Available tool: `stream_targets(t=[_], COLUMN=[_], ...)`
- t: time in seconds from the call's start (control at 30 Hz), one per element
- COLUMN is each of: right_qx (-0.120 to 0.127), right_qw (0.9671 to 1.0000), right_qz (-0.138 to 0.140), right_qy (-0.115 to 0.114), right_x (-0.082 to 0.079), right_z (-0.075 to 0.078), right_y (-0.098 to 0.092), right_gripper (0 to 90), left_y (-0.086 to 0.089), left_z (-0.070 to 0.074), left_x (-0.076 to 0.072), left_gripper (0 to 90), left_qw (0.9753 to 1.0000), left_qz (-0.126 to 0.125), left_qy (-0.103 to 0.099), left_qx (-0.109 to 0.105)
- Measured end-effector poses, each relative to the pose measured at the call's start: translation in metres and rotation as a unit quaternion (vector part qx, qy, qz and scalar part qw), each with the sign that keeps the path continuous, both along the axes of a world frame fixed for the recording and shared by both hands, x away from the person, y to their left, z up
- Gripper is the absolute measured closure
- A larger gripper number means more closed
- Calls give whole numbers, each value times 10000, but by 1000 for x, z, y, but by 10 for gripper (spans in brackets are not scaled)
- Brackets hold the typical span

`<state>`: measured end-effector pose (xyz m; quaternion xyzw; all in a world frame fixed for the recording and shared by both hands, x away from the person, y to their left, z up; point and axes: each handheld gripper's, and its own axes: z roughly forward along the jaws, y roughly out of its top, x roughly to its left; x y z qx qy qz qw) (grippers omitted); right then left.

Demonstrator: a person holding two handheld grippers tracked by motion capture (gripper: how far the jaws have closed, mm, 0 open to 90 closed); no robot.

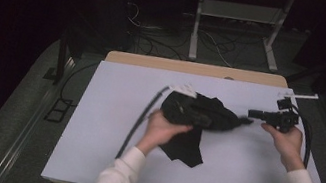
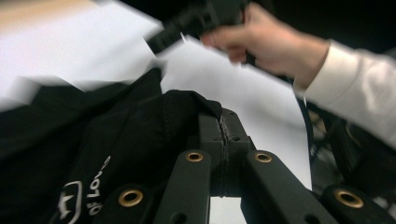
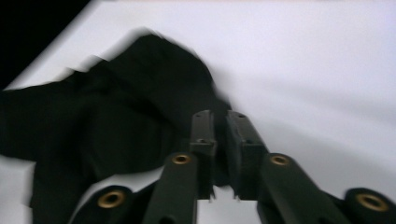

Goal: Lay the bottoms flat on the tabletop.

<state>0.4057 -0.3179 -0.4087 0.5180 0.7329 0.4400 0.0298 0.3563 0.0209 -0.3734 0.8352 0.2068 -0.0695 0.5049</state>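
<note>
A black garment with white lettering lies bunched in the middle of the white table. My left gripper is shut, and the garment's hem is draped over and caught at its tip. In the high view the cloth covers most of that gripper, above the left hand. My right gripper points left at the garment's right corner. In the right gripper view its jaws stand nearly together with dark cloth between them. The right hand shows far off in the left gripper view.
A black cable trails across the table's left half, and another cable runs past the right hand. A wooden tabletop edge lies behind the white surface. A metal stand and floor cables are beyond.
</note>
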Motion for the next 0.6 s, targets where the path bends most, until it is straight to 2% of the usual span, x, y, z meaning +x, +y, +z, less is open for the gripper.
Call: stream_targets(t=[0.03,0.07,0.1,0.13,0.2,0.27,0.3,0.33,0.37,0.43,0.47,0.5,0.53,0.57,0.6], right_qx=[-56,-56,-158,-158,4,33,208,208,313,336,475,475,564,599,599], right_qw=[10000,10000,9995,9995,9990,9990,9987,9987,9986,9986,9983,9983,9981,9980,9980], right_qz=[-52,-52,-244,-244,-421,-423,-463,-463,-431,-404,-317,-317,-229,-187,-187], right_qy=[14,14,109,109,154,160,83,83,61,81,127,127,103,95,95], right_x=[-5,-5,-19,-19,-35,-38,-48,-48,-53,-54,-55,-55,-55,-56,-56], right_z=[-3,-3,-8,-8,-8,-8,-8,-8,-10,-10,-9,-9,-6,-4,-4], right_y=[-2,-2,-8,-8,-12,-11,-7,-7,0,4,16,16,29,34,34], right_gripper=[757,757,719,719,676,651,617,617,572,562,508,508,465,449,449], left_y=[0,-11,-22,-22,-32,-33,-33,-33,-31,-30,-28,-26,-24,-21,-21], left_z=[0,-13,-27,-27,-41,-44,-48,-48,-52,-54,-56,-58,-60,-64,-64], left_x=[0,-7,-15,-15,-27,-31,-36,-36,-42,-45,-47,-49,-52,-55,-55], left_gripper=[893,893,893,893,893,892,893,892,892,892,891,891,891,891,891], left_qw=[10000,9999,9994,9994,9987,9983,9979,9979,9969,9966,9962,9957,9953,9938,9938], left_qz=[0,-82,-157,-157,-177,-182,-186,-186,-201,-191,-180,-187,-189,-244,-244], left_qy=[0,51,70,70,104,117,158,158,179,178,225,237,251,316,316], left_qx=[0,123,298,298,474,545,607,607,735,785,823,872,913,1041,1041])
